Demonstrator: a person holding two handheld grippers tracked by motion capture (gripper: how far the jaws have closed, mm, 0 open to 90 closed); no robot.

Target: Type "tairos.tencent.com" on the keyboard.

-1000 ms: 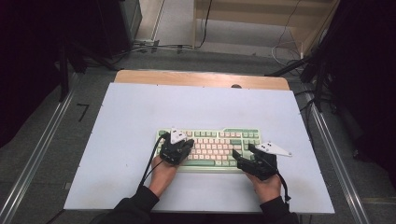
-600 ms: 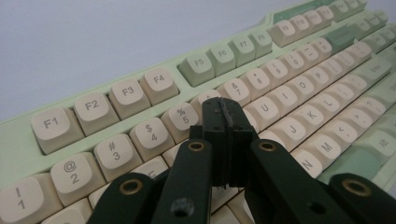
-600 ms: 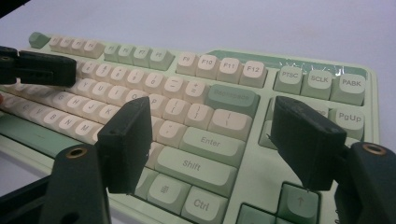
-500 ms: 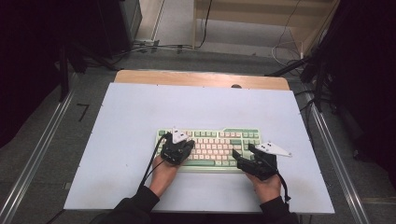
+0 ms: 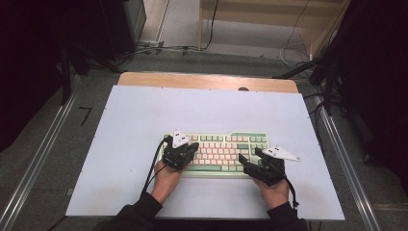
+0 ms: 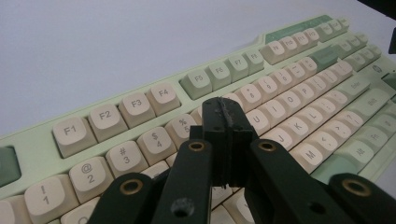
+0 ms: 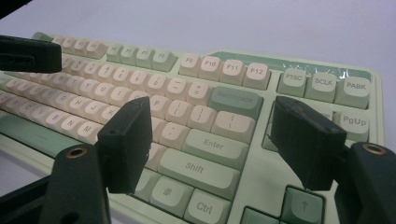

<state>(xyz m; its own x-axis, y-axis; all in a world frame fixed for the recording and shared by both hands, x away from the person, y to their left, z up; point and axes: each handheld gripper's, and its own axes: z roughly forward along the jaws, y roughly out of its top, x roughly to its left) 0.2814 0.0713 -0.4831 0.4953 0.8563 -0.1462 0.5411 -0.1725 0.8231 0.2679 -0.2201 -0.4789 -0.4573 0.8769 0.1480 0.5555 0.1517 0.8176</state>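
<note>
Green keyboard (image 5: 219, 151) on counter (image 5: 144, 120), left gripper (image 6: 227, 116) jaws pressed together above number row, right gripper (image 7: 212, 140) jaws wide apart, empty, over Enter side.

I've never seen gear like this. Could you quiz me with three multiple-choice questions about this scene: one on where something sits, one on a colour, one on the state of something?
1. Over which part of the keyboard does the left claw hover?
A. its left half
B. the arrow keys
C. off the keyboard, on the bare table

2. What colour is the Backspace key?
A. cream
B. green
C. red

3. How do the jaws of the right claw stand?
A. pressed together
C. clamped on a loose key
B. apart, with nothing between them

Answers: 1 A, the left gripper view shows its tip above the number row near 5 and 6. 2 B, the right gripper view shows it darker green among cream keys. 3 B, the right gripper view shows a wide gap between the two jaws, with just the keyboard behind.
</note>
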